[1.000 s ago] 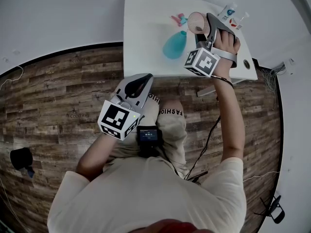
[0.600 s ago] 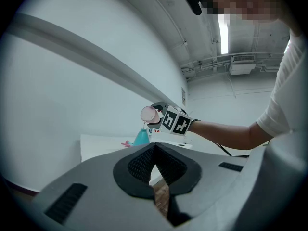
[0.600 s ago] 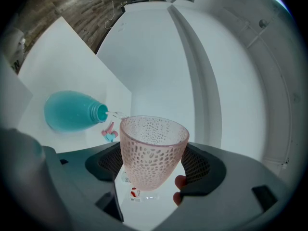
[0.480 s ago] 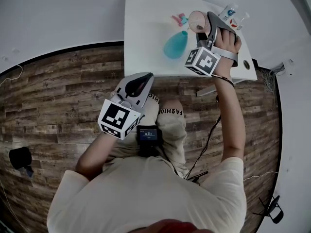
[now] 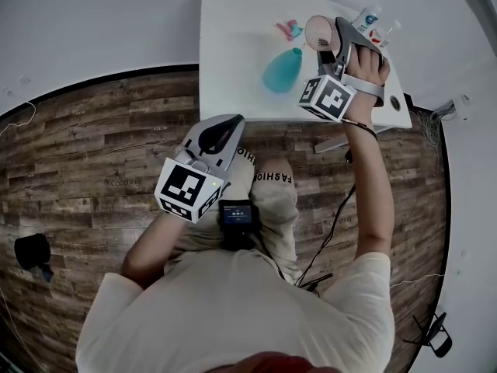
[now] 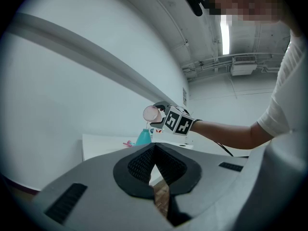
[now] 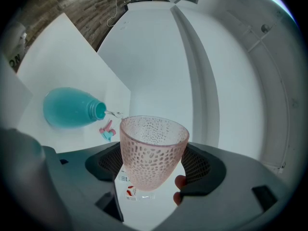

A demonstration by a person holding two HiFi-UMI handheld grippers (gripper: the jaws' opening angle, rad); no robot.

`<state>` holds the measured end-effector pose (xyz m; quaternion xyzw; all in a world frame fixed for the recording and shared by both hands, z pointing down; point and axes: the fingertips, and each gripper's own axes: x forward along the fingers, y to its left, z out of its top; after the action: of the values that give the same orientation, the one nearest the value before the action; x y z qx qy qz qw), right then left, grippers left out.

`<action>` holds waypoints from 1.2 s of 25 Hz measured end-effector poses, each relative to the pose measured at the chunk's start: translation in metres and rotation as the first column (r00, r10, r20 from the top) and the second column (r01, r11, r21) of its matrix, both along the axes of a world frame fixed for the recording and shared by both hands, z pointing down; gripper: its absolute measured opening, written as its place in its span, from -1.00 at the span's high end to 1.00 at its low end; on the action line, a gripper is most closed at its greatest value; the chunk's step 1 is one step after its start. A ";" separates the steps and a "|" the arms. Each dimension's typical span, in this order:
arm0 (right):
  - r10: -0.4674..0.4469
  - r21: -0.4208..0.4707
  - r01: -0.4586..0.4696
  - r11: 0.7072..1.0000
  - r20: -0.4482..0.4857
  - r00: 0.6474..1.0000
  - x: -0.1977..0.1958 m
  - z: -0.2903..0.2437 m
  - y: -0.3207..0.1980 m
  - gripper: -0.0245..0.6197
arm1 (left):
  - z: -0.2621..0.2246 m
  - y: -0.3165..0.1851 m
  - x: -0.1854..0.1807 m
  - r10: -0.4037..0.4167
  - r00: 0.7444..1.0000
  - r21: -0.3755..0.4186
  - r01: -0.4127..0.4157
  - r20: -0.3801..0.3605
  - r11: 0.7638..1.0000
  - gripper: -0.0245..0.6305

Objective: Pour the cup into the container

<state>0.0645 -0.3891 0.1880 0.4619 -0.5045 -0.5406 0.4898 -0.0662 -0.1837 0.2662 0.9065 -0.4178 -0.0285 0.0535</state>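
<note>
White table point(image 5: 233, 22) sits at top centre of the head view. The teal container point(image 5: 281, 68) stands upright on it, narrow neck, mid-table. The left gripper point(image 5: 219, 137) is lower centre-left over the person's lap, pads pressed together on nothing and out of the job. The right gripper point(image 5: 329, 43) is at the top right, jaws pinching the pink dimpled cup point(image 5: 318, 31) low on its body. The cup is tipped, with its rim aimed at the container and held above and just beside the neck.

Step in hand looks like the pour itself. To do it well:
- The neck is small, so get the lip directly over the opening before adding tilt.
- Roll slowly; a thin stream beats a gush here.
- The grip is low on a tapered wall, so don't relax it mid-tilt.

Hard to read:
- There's a thin clear streak at the container's mouth in the right gripper view. I can't tell if it's liquid.
- No view shows the fill level of cup or container.
- The small pink-and-teal item point(image 5: 289, 29) is too small to identify.
- The little bottles point(image 5: 371, 22) are partly behind the gripper.
</note>
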 end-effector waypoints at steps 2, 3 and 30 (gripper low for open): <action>0.002 0.002 -0.002 1.000 -0.007 1.000 0.002 0.000 0.000 -0.25 | 0.000 0.000 0.000 -0.001 1.000 0.000 0.001 0.000 1.000 0.89; 0.002 0.002 -0.002 1.000 -0.010 1.000 0.002 0.000 0.000 -0.25 | -0.001 0.000 0.000 -0.001 1.000 -0.001 0.001 0.000 1.000 0.89; -0.004 0.060 0.009 0.998 -0.073 0.997 0.001 -0.009 0.001 -0.25 | -0.001 0.000 0.001 -0.005 1.000 -0.001 0.005 0.001 1.000 0.89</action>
<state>0.0655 -0.3879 0.1791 0.4548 -0.4712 -0.5736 0.4921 -0.0650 -0.1842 0.2653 0.9056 -0.4199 -0.0279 0.0538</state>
